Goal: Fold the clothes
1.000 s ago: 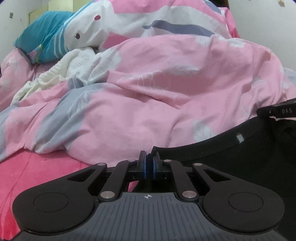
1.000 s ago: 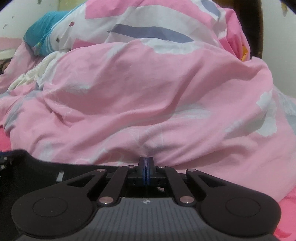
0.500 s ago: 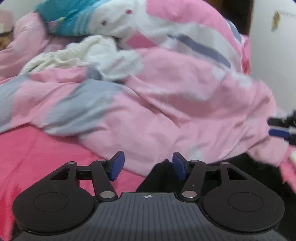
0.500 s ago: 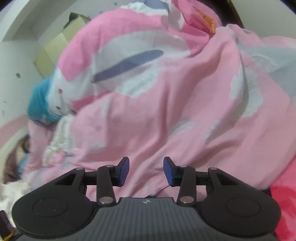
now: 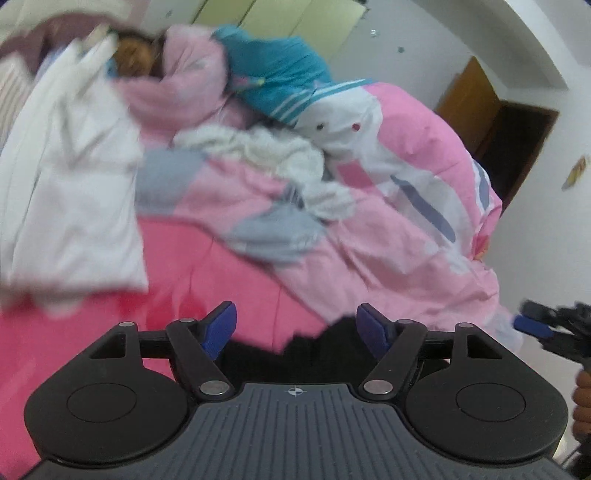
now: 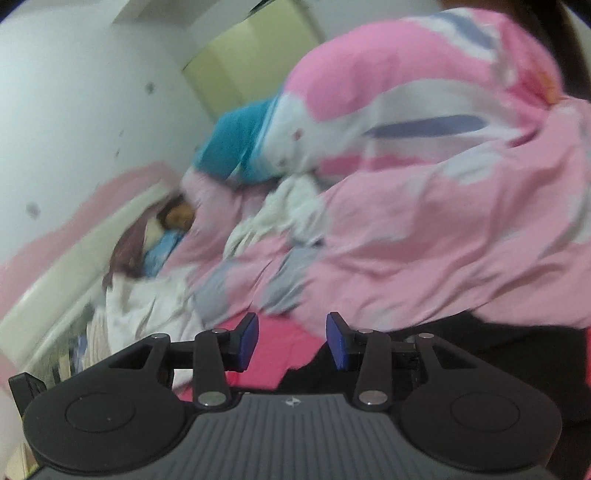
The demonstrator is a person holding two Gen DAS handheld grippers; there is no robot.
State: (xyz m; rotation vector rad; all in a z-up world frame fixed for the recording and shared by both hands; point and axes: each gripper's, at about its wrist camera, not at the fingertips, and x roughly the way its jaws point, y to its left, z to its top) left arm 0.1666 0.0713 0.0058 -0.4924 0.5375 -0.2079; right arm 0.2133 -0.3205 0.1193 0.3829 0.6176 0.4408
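A bed (image 5: 207, 266) with a hot-pink sheet fills both views. Beyond the jaws a pink, white and grey quilt (image 5: 388, 236) is heaped across it, with a white knit (image 5: 280, 155) and a teal pillow (image 5: 273, 85) further back. Behind them stand a white wall (image 6: 74, 92), pale green cupboard doors (image 5: 280, 18) and, far right of the left jaws, a brown door (image 5: 469, 96) beside a dark opening. White cloth (image 5: 70, 192) lies up and left of the left jaws; it is blurred. Both pictures are smeared by motion.

The left gripper (image 5: 297, 328) points slightly down at the bed, its blue pads (image 5: 219, 328) wide apart and still opening, with nothing pressed between them. The right gripper (image 6: 291, 341) also tilts down, its jaws apart and empty. In the left view the right gripper (image 5: 546, 328) shows at the far right edge, with part of a hand (image 5: 583, 398) below it.

The garment (image 5: 321, 350), black, lies flat on the bed just under and ahead of both pairs of jaws. In the left view its edge sits between the open pads, lower than them and not gripped. In the right view it (image 6: 461, 354) spreads below and right of the jaws, up to the foot of the quilt. Its shape and folds cannot be made out
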